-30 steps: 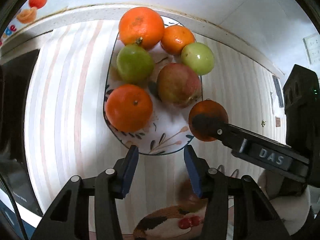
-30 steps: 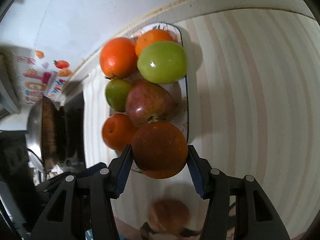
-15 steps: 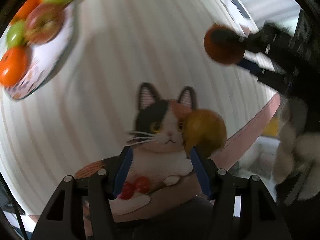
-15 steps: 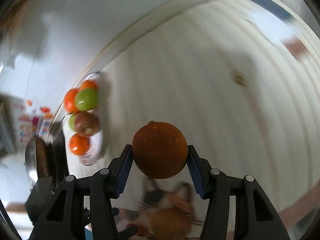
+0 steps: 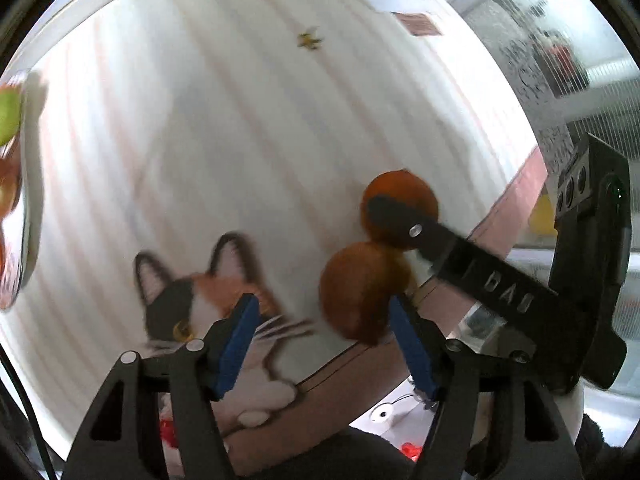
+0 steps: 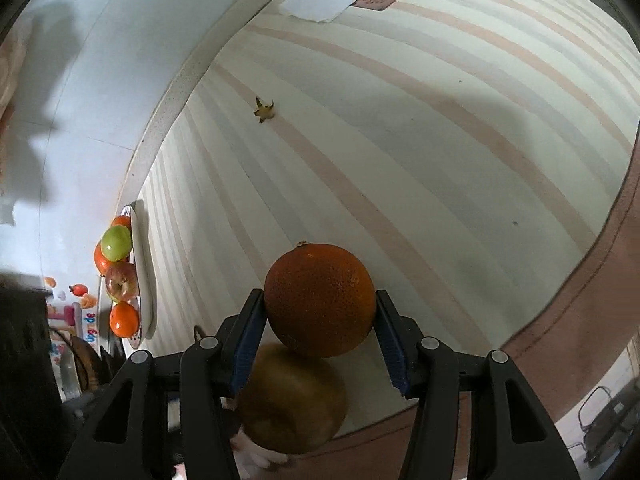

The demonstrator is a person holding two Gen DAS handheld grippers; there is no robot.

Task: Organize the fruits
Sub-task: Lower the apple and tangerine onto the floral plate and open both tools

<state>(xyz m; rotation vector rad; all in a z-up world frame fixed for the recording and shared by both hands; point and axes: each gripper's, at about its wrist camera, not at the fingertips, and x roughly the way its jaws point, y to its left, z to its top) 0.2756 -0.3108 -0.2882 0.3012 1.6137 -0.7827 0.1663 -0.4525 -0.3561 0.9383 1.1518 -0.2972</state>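
1. Far left: a plate of fruit sits at the edge of the striped table, against the wall. It holds oranges, a green apple and a red apple. It is well apart from both grippers.

2. Left of centre, in the left wrist view: a cat-shaped mat lies near the table's front edge, partly under the left gripper.

3. The left gripper's jaws are opening, and nothing is pressed between its blue pads. A brownish orange fruit lies on the table just beside the mat. It is in front of the right-hand finger, off-centre rather than squarely between the two.

4. Right: the right gripper is clamped on a dark orange, one pad on each side of its widest part. The orange hangs above and just behind the brownish fruit.

5. The step in hand looks like setting the dark orange down beside the brownish fruit, away from the plate. To do it well, lower it until it rests on the table before loosening the pads. Choose a spot clear of the other fruit so neither one rolls, and keep back from the table's front edge.

6. If the left gripper is meant to take the brownish fruit, it should shift right first so the fruit sits midway between the pads.
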